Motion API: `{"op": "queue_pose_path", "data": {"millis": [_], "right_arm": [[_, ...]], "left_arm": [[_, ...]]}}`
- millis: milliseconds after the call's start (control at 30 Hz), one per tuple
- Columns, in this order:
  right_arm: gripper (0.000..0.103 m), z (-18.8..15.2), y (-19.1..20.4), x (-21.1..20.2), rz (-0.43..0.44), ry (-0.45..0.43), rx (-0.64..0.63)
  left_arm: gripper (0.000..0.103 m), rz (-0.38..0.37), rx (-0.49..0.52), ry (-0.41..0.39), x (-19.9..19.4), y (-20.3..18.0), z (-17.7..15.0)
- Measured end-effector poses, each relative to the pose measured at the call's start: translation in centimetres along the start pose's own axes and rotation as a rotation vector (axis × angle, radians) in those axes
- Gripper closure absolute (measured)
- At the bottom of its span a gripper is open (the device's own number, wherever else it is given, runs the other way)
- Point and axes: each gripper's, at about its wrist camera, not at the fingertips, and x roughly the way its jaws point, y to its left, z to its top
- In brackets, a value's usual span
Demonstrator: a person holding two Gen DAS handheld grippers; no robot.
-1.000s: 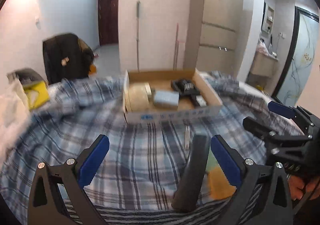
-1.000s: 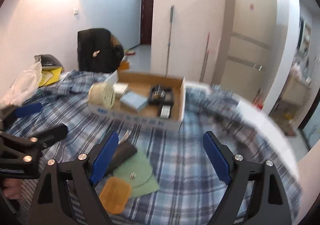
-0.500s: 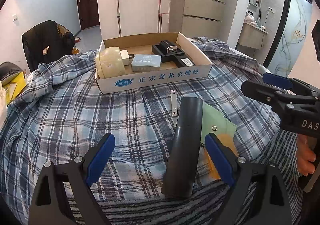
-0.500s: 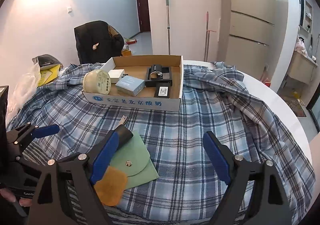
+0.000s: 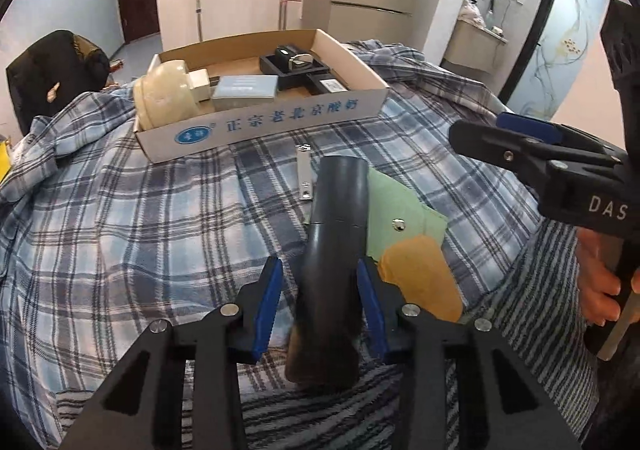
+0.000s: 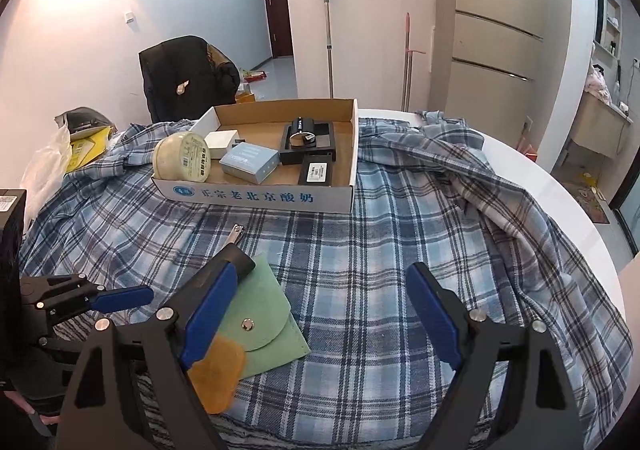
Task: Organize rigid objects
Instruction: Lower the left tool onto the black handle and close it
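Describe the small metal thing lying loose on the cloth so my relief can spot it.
Start at the cardboard box on the plaid cloth. Just in front of it lie nail clippers, beside the dark cylinder's far end. They are the only shiny, flat metal strip there.

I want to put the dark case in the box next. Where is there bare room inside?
Cardboard box: bare floor along the back wall, behind the black tray. Its front is crowded: tape roll, grey packet, black card.
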Motion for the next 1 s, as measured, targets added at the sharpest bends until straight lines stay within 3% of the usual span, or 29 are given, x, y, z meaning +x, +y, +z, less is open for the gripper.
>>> {"op": "queue_pose_path", "data": {"millis": [467, 700, 767, 867, 1000], "right_arm": [[0.018, 0.1, -0.1, -0.1, 0.015, 0.007, 0.015], [0.018, 0.0, -0.2, -0.1, 0.009, 0.006, 0.015], [0.018, 0.0, -0.2, -0.1, 0.007, 0.009, 0.015], [0.018, 0.0, -0.1, -0.2, 0.007, 0.002, 0.01], [0.018, 0.0, -0.2, -0.2, -0.034, -0.016, 0.01]], "left_arm": [[0.062, -0.045, 0.002, 0.078, 1.8, 0.0, 0.2], [0.063, -0.018, 0.003, 0.086, 1.9, -0.1, 0.1], [0.064, 0.028, 0.018, 0.086, 1.7, -0.4, -0.1], [0.065, 0.06, 0.018, 0.051, 1.0, -0.4, -0.2], [0.065, 0.082, -0.053, -0.012, -0.6, 0.9, 0.0]]}}
